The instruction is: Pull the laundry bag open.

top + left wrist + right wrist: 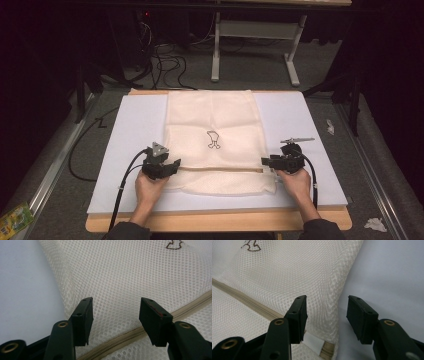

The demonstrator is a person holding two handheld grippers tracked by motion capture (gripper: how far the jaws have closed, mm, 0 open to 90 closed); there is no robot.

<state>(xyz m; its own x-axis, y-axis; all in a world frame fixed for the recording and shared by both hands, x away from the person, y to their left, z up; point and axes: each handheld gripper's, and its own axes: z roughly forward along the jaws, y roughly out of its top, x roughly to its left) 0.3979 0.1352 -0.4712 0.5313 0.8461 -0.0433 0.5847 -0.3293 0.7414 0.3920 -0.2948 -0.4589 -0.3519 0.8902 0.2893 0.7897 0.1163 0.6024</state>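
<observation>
A cream mesh bag [215, 120] lies flat on a white board [135, 130], with a small brown outline mark [213, 139] at its middle. A tan zipper [220, 169] runs across its near part. My left gripper [175, 165] is at the bag's left edge by the zipper. In the left gripper view its jaws [116, 307] stand open over the mesh [120, 272], just above the zipper [190, 305]. My right gripper [265, 161] is at the zipper's right end. Its jaws [327, 306] stand open astride the bag's right edge [287, 272], near a white tab [313, 342].
The board rests on a wooden table [215, 220] whose front edge is toward the person. Behind it on the grey floor stand white desk legs [216, 50] and loose black cables [170, 65]. A crumpled paper [375, 224] lies at the right, a green packet [12, 220] at the left.
</observation>
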